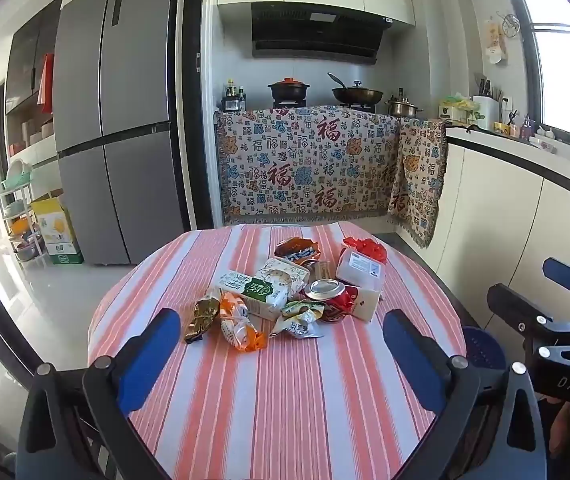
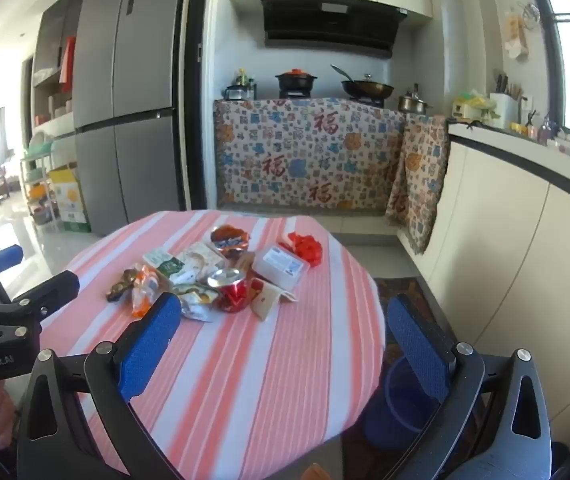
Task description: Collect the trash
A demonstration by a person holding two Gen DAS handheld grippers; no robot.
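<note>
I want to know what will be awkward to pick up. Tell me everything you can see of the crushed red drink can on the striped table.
The crushed red metal drink can lies in the trash pile on the pink-and-white striped tablecloth. Its body is dented and crumpled, its shiny silver end tilted up toward the cameras. A green-and-white snack wrapper lies against its front-left side, a cream paper carton against its right. Nothing holds it.

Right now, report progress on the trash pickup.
Done: nothing visibly; the trash pile, including the crushed red can, sits on the striped table. In hand: nothing; left gripper and right gripper are open, empty. Left: everything, presumably into the blue bin.
</note>
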